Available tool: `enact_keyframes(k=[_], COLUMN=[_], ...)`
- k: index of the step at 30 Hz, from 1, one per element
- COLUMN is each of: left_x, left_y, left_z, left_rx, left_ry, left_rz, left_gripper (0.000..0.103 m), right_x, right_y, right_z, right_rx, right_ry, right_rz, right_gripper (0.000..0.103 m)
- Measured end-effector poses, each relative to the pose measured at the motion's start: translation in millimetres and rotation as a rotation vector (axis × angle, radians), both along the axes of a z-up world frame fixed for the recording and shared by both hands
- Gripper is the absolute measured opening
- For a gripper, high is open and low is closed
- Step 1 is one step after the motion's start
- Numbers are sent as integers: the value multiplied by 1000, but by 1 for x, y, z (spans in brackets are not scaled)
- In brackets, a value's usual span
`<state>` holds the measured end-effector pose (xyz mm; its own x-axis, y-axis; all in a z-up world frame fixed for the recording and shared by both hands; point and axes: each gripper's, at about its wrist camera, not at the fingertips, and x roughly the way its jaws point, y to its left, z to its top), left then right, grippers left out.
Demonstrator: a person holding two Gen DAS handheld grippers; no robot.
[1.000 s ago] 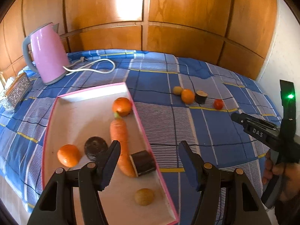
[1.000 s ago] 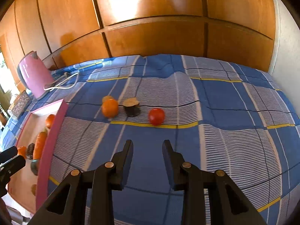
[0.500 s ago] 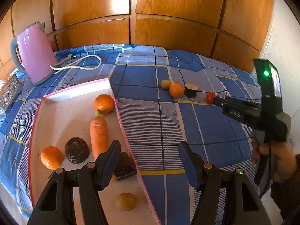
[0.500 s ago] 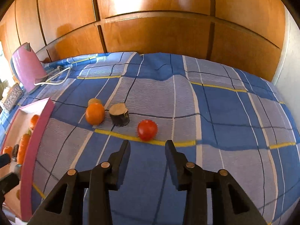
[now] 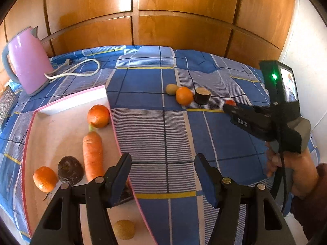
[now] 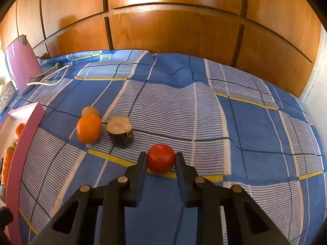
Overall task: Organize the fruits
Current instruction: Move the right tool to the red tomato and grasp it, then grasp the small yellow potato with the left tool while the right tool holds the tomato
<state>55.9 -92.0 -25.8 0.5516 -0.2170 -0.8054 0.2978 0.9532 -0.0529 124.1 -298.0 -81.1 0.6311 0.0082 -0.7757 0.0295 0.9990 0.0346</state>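
Right wrist view: right hand-held gripper (image 6: 161, 159) just closed, clamping the tomato (image 6: 161, 161).
Orange (image 6: 89, 128) sits at 10 o'clock; left hand-held gripper (image 5: 163, 171) gapes empty.

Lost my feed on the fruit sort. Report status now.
Right gripper has just closed on the red tomato, tomato on the cloth. Left gripper open, empty, by the pink tray. Orange and cut log piece close by, not blocking.

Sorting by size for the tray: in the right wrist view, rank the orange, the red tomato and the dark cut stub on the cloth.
1. Red tomato, though nearest the camera, so unsure.
2. Orange.
3. Cut stub, close to the orange.
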Motion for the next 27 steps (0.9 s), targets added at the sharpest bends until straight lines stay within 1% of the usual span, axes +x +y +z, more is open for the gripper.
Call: enact_keyframes(k=[4, 8, 11, 14, 15, 16, 19, 21, 23, 24, 26, 27], left_x=[7, 16, 24, 39, 48, 53, 71, 84, 95, 103, 114, 122], left_y=[-7, -15, -18, -17, -16, -17, -20, -22, -24, -26, -28, -29], left_z=[-1, -3, -3, -4, -6, -7, -7, -9, -10, -13, -15, -16], left_rx=[6, -2, -18, -60, -89, -101, -138, -155, -174, -187, -218, -237], left_ry=[11, 35, 52, 97, 126, 142, 161, 175, 190, 203, 229, 237], left_rz=[-9, -17, -4, 29, 41, 50, 66, 79, 83, 87, 91, 102], left_gripper=[65, 65, 65, 64, 64, 64, 60, 57, 43, 40, 29, 28], right_x=[-11, -15, -13, -13, -13, -13, -14, -14, -15, -15, -15, -15], right_y=[-9, -19, -22, -19, -18, -18, -19, -19, -20, -21, -21, -22], right_z=[0, -3, -6, -6, -7, -7, -7, -7, -8, -8, -8, -8], right_rx=[5, 57, 69, 53, 48, 44, 52, 59, 67, 69, 76, 80], right_ry=[-3, -7, 3, 5, 6, 6, -1, -3, -5, -5, -8, -8], right_rz=[-24, -38, -53, -52, -50, -49, -50, -50, -50, -50, -50, -50], right_gripper=[27, 27, 27, 28, 28, 28, 28, 28, 28, 28, 28, 28])
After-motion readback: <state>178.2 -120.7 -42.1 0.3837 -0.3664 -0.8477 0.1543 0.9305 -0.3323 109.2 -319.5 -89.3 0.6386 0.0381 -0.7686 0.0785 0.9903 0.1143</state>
